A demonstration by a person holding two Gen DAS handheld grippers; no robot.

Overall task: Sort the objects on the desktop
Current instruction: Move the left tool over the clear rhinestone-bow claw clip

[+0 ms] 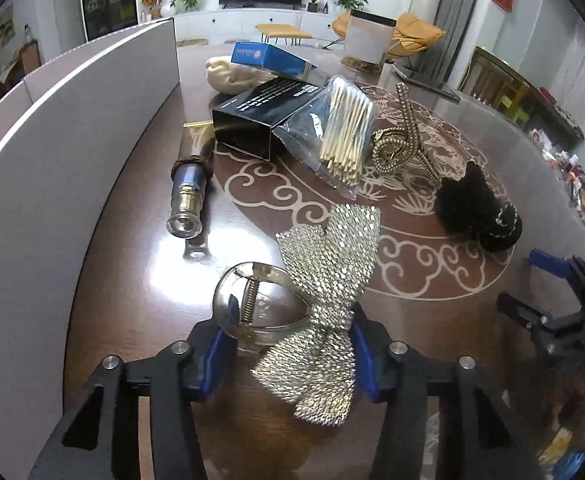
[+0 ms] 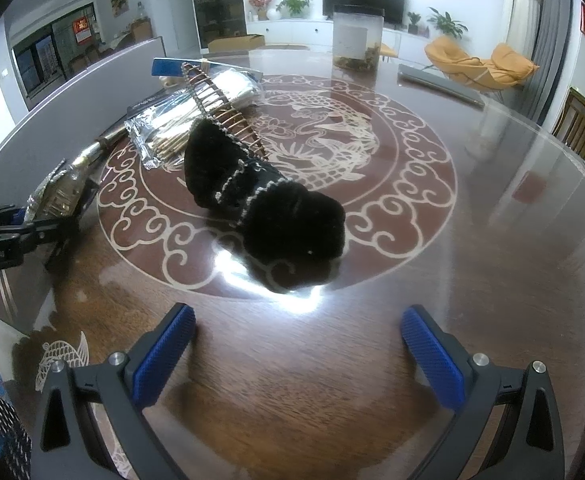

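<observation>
My left gripper (image 1: 288, 344) is shut on a silver sequinned bow hair clip (image 1: 328, 264). Its blue pads (image 1: 212, 344) press the clip's metal spring arc on one side and the bow's knot on the other. The same clip (image 2: 52, 196) shows at the left edge of the right wrist view, in that gripper. My right gripper (image 2: 298, 344) stands open over bare table, with nothing between its fingers. A black fuzzy hair bow (image 2: 268, 204) with a beaded band lies just beyond it on the patterned table (image 2: 412, 200).
Further back lie a bag of cotton swabs (image 1: 344, 132), a black box (image 1: 260, 120), a blue box (image 1: 268, 58), a rhinestone comb clip (image 1: 400, 140), a small glass bottle (image 1: 188, 192) and a cream fabric lump (image 1: 232, 74). A grey partition board (image 1: 52, 140) runs along the left. A jar (image 2: 358, 36) stands far back.
</observation>
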